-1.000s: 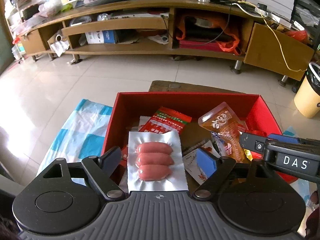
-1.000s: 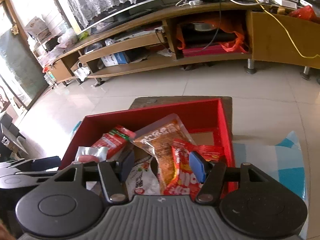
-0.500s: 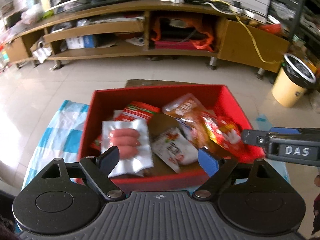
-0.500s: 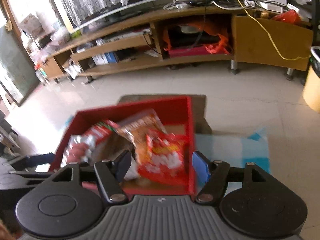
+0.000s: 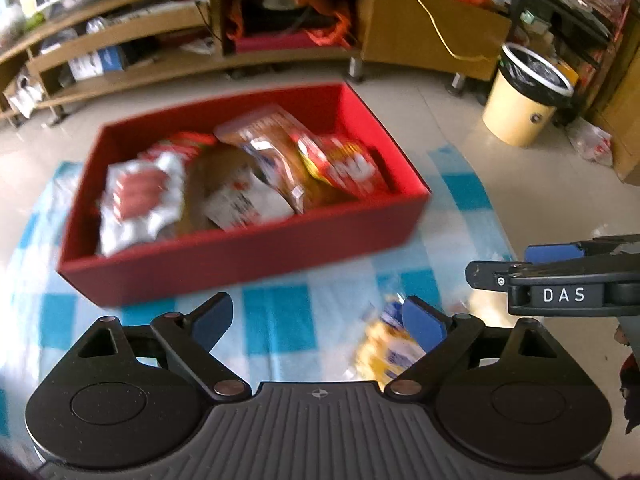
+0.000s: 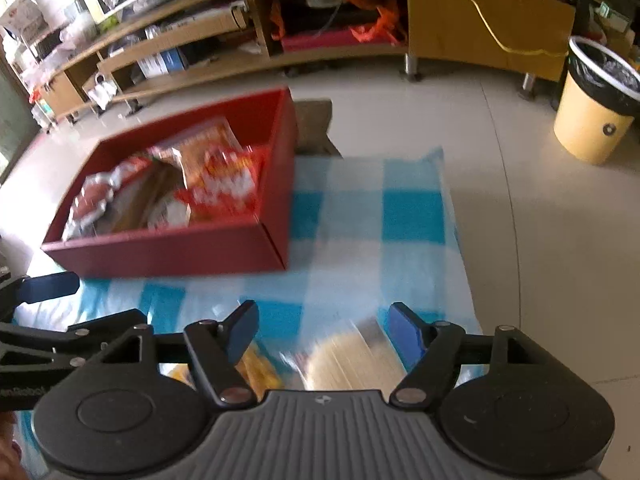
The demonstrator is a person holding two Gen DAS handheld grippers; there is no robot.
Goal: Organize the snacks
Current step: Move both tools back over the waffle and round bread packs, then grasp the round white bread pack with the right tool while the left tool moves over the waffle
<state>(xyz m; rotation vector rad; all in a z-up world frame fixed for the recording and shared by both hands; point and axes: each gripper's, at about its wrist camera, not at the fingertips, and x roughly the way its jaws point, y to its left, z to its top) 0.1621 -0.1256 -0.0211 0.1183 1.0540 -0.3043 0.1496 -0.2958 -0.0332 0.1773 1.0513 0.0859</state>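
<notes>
A red box (image 5: 248, 256) (image 6: 172, 248) sits on a blue-and-white checked cloth (image 5: 280, 320) (image 6: 360, 216) and holds several snack packs: a silver sausage pack (image 5: 140, 196), a brown pouch (image 5: 268, 140) and a red bag (image 5: 344, 164). My left gripper (image 5: 318, 318) is open and empty, pulled back in front of the box. A yellow snack pack (image 5: 384, 348) lies on the cloth by its right finger. My right gripper (image 6: 322, 330) is open and empty above a pale yellow pack (image 6: 348, 364) and an orange pack (image 6: 258, 368) on the cloth.
A long wooden TV stand (image 5: 280, 20) runs along the back wall. A yellow bin (image 5: 524, 96) (image 6: 596, 108) stands on the tiled floor at the right. The right gripper shows at the right edge of the left wrist view (image 5: 560, 276).
Both grippers have drawn back and up from the box, which now lies farther off. The sausage pack stays in the box. Snack packs on the cloth have come into view.
</notes>
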